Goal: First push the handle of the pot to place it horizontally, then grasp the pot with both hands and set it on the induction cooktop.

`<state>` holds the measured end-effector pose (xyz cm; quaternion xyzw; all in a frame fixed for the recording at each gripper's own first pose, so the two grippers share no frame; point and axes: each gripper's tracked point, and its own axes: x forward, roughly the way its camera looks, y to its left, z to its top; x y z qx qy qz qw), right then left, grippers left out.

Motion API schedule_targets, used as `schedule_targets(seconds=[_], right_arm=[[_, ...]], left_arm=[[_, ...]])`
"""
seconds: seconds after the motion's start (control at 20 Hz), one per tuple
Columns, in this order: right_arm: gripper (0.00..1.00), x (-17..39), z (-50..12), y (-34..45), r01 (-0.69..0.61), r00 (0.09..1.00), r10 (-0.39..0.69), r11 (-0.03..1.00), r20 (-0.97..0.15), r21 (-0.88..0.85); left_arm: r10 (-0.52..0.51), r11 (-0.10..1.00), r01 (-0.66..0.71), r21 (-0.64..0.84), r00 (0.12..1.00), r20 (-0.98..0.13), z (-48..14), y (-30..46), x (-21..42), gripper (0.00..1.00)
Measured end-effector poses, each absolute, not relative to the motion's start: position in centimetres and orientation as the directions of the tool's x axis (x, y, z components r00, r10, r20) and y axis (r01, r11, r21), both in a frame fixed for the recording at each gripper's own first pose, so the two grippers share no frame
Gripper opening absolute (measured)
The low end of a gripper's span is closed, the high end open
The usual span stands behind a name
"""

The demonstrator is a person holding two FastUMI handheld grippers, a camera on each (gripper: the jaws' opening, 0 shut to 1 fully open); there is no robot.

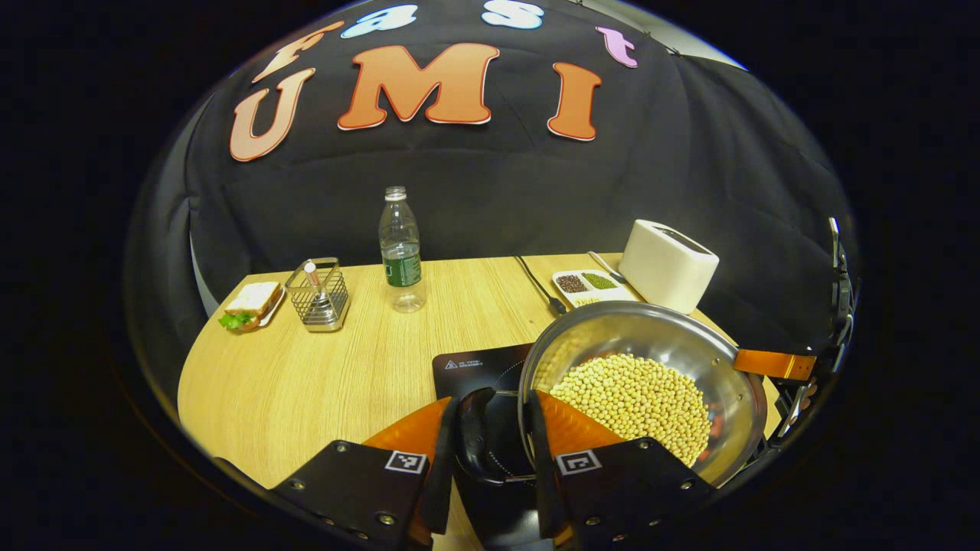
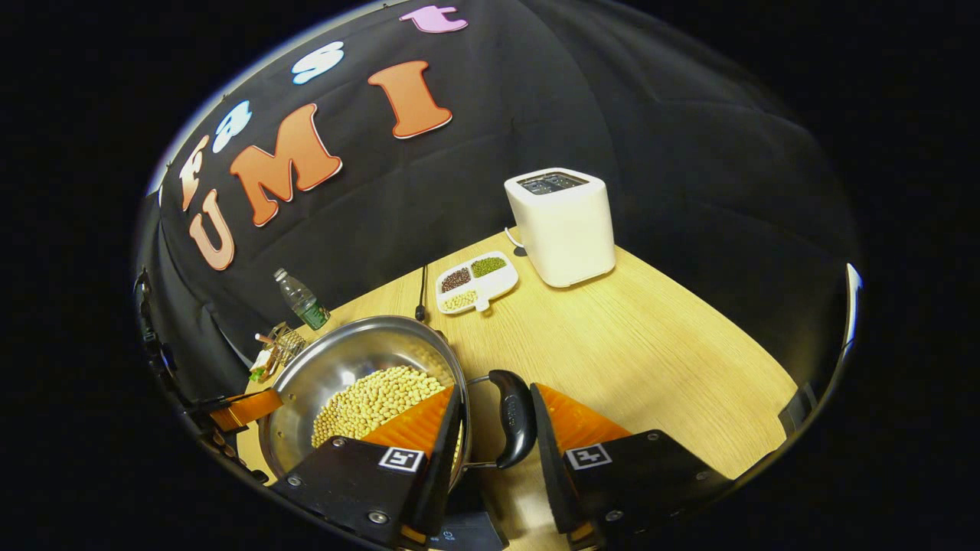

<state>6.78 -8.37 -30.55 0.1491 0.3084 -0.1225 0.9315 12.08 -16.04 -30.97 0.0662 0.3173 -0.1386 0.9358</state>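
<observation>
Steel pot (image 1: 651, 360) (half full of soybeans (image 1: 635, 402)) sits over the induction cooktop (image 1: 478, 367) on the wooden table (image 1: 306, 383). Left gripper (image 1: 498, 440) closed on a black side handle (image 1: 475, 440); right gripper (image 2: 498, 421) brackets opp. handle (image 2: 511, 417), fingers look pressed on it, contact unclear

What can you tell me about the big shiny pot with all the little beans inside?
The shiny round steel pot is wide and shallow, partly filled with pale yellow beans. It has a dark loop handle on each side. The left gripper straddles one handle; the right gripper straddles the other. It sits over the black induction cooktop on the wooden table.
</observation>
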Motion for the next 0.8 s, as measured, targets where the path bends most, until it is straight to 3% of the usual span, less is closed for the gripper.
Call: schedule_targets(seconds=[0.05, 0.15, 0.2, 0.25, 0.3, 0.4, 0.65, 0.7, 0.8], right_arm=[[0.55, 7.1, -29.7, -8.4, 0.306, 0.797, -0.145, 0.934, -0.586, 0.185], [0.69, 7.2, -27.2, -8.3, 0.278, 0.828, -0.162, 0.95, -0.537, 0.142], [0.82, 7.0, -26.1, -8.3, 0.267, 0.839, -0.166, 0.955, -0.517, 0.126], [0.88, 7.1, -24.8, -8.0, 0.259, 0.85, -0.168, 0.959, -0.5, 0.117], [0.95, 7.0, -23.3, -7.7, 0.249, 0.861, -0.167, 0.962, -0.48, 0.112], [0.95, 6.7, -19.8, -6.9, 0.211, 0.893, -0.144, 0.971, -0.427, 0.115], [1.0, 4.8, -9.4, -6.8, 0.183, 0.955, -0.168, 0.982, -0.244, 0.042], [0.95, 4.3, -7.5, -6.4, 0.176, 0.963, -0.165, 0.984, -0.214, 0.034], [0.95, 3.5, -4.5, -5.5, 0.162, 0.972, -0.155, 0.987, -0.174, 0.024]], left_arm=[[-0.212, 0.955, 0.295, 0.042, 0.773, -0.598, -30.2, -16.0, 12.1, 0.48], [-0.2, 0.951, 0.289, 0.105, 0.84, -0.504, -26.9, -15.1, 13.3, 0.52], [-0.183, 0.952, 0.273, 0.138, 0.87, -0.459, -24.9, -14.6, 13.6, 0.57], [-0.174, 0.953, 0.259, 0.157, 0.892, -0.418, -22.7, -14.4, 13.5, 0.53], [-0.17, 0.955, 0.246, 0.164, 0.912, -0.374, -20.5, -14.3, 13.3, 0.58], [-0.184, 0.961, 0.234, 0.148, 0.94, -0.286, -16.1, -14.4, 12.0, 0.96], [-0.178, 0.969, 0.19, 0.159, 0.98, -0.083, -5.2, -13.6, 8.4, 0.93], [-0.186, 0.969, 0.191, 0.158, 0.981, -0.05, -3.2, -13.5, 7.5, 0.93], [-0.175, 0.974, 0.174, 0.145, 0.985, -0.003, 0.1, -12.3, 5.8, 0.93]])
